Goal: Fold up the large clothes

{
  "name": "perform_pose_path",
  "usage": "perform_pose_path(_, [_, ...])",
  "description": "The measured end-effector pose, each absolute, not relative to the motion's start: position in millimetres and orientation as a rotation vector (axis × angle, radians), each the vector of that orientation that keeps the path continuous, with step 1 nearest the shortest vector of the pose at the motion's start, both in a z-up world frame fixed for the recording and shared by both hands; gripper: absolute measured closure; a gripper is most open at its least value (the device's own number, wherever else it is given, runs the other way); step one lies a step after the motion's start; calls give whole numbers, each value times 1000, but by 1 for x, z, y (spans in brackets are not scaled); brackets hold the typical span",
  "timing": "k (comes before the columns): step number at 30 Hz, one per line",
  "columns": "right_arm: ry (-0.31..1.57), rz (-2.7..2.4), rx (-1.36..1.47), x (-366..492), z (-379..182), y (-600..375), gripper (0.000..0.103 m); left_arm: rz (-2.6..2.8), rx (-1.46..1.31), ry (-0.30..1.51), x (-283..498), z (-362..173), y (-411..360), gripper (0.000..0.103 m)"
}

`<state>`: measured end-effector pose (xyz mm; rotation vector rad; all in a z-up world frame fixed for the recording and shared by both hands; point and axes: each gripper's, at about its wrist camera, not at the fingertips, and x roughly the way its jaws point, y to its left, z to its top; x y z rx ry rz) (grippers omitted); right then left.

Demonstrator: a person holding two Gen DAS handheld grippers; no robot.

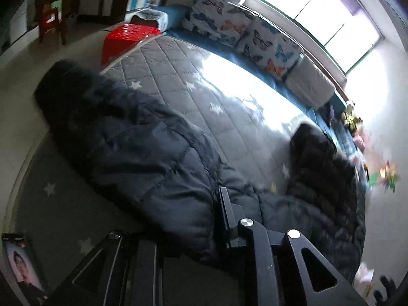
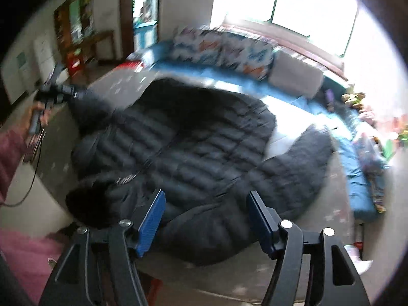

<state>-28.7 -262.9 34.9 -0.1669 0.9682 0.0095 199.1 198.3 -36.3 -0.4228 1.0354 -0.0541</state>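
A dark navy puffer jacket (image 1: 142,153) lies spread on the grey quilted bed cover (image 1: 204,81) with white stars. My left gripper (image 1: 204,204) is shut on a fold of the jacket; cloth drapes over one finger and hides it. In the right wrist view the jacket (image 2: 193,148) lies front up with its zip running down the middle. The left gripper (image 2: 63,90) holds the jacket's far left end there, in a hand with a pink sleeve (image 2: 10,153). My right gripper (image 2: 206,219) stands open just above the jacket's near edge, and its blue pads (image 2: 150,221) touch nothing.
Butterfly-print pillows (image 1: 242,30) and a white pillow (image 1: 309,81) line the bed's far side under a bright window (image 1: 318,7). A red stool (image 1: 127,38) stands past the bed's corner. Toys (image 1: 387,176) lie at the right. A printed picture (image 1: 20,262) lies at the lower left.
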Motion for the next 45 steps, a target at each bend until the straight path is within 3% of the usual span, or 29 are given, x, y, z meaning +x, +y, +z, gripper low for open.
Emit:
perform_pose_path(5, [1092,144,-140,1,-39,-238,31,-74,-327,1013,165,-19,192,68])
perform_pose_path(9, [1216,173,-159,10,-96,-232,31,-72,-232,962,134,5,182,66])
perform_pose_path(13, [1208,188,-200,20,-86,-230,31,-172,-134,931,113,26,147,65])
perform_pose_path(17, [1122,156,-253,29,-52,-238,31,-329,-14,899,90,33,81,46])
perform_pose_path(23, [1079,86,-214,53,-42,-264,31,-624,59,951,66,14,-28,45])
perform_pose_path(29, [1212,99,-178,62,-93,-273,31,-758,177,1103,51,-39,-112,45])
perform_pose_path(34, [1202,146,-158,78,-78,-286,31,-770,113,1170,80,-29,-113,43])
perform_pose_path(36, [1179,141,-153,88,-62,-299,31,-734,86,1180,105,-15,-104,33])
perform_pose_path(39, [1148,121,-109,111,-39,-323,31,-697,20,1150,149,12,-88,27])
perform_pose_path(45, [1099,42,-45,167,-4,-380,31,-597,-188,1111,272,45,-50,26])
